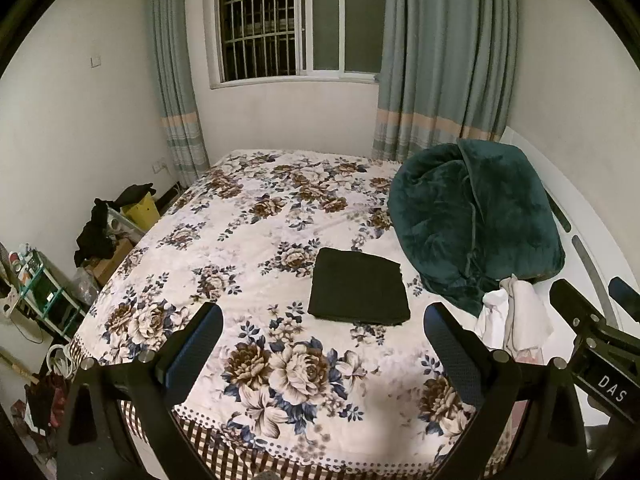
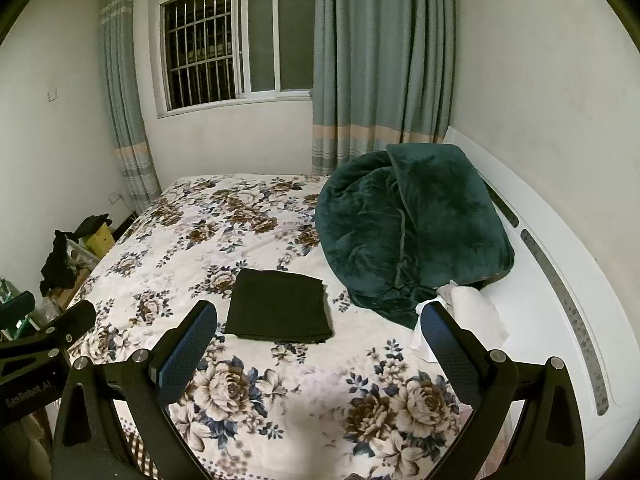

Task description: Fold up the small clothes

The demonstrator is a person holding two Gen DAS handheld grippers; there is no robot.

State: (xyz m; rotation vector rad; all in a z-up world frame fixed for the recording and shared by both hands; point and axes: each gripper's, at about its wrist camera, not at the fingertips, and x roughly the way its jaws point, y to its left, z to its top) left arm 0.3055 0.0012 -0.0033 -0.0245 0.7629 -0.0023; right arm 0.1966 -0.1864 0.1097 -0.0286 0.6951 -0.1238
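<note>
A dark cloth (image 1: 359,286) lies folded into a flat rectangle on the floral bedspread (image 1: 248,240); it also shows in the right wrist view (image 2: 279,306). A crumpled white garment (image 1: 514,314) lies at the right, beside the green blanket, and shows in the right wrist view (image 2: 472,312). My left gripper (image 1: 322,328) is open and empty, held above the bed's near edge, short of the folded cloth. My right gripper (image 2: 318,328) is open and empty, likewise short of the cloth. Its body shows at the right of the left wrist view (image 1: 596,332).
A bulky dark green blanket (image 1: 476,220) is heaped at the bed's right side by the white headboard (image 2: 560,280). Boxes, dark clothes and a small shelf (image 1: 44,292) crowd the floor left of the bed. Window and curtains stand behind.
</note>
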